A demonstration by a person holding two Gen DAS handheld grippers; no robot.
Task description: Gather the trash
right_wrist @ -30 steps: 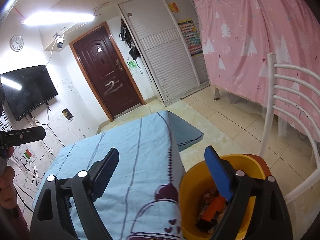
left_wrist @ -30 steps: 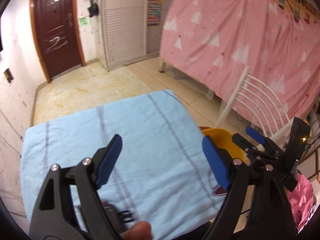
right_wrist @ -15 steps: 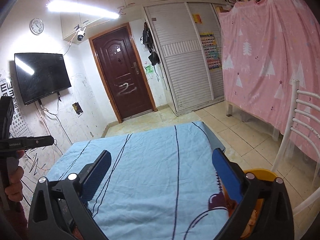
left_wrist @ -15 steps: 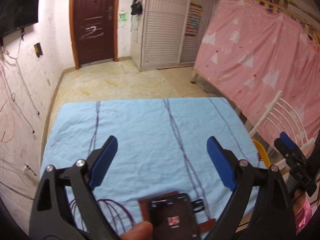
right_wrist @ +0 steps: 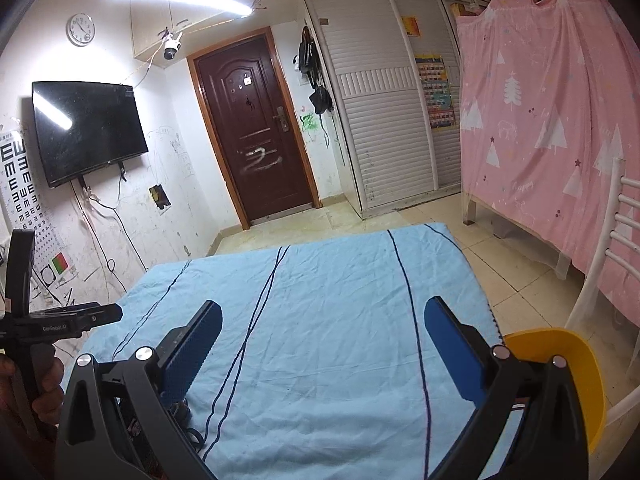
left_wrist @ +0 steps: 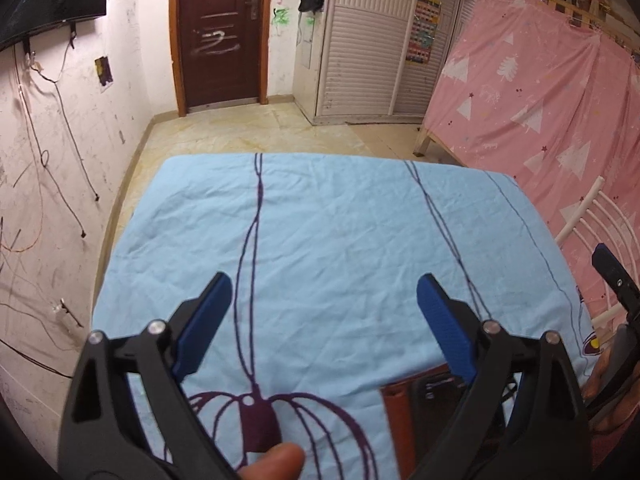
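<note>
The left gripper [left_wrist: 322, 322], black-framed with blue pads, pointed steeply down over the light blue cloth with thin dark purple lines [left_wrist: 328, 216] that covered the table; its jaws were opening, wide apart, with only bare cloth between them. A fingertip [left_wrist: 276, 460] of the hand carrying it showed at six o'clock in the left wrist view. At about four o'clock in that view, a dark phone-like device on a reddish-brown case [left_wrist: 394, 412] lay on the cloth near its close edge, partly hidden behind the right-hand finger. The right gripper [right_wrist: 322, 340], of the same build, tilted more gently downward over the same cloth, its jaws spread fully with nothing between the pads. The round yellow plastic trash bin [right_wrist: 576, 364] stood off the table's right edge, at four o'clock in the right wrist view, beside a white metal chair [right_wrist: 608, 240]; its contents were hidden by the gripper frame. At nine o'clock in that view the other gripper's black body appeared, a hand [right_wrist: 46, 384] wrapped around its handle. No loose trash could be made out on the cloth.
</note>
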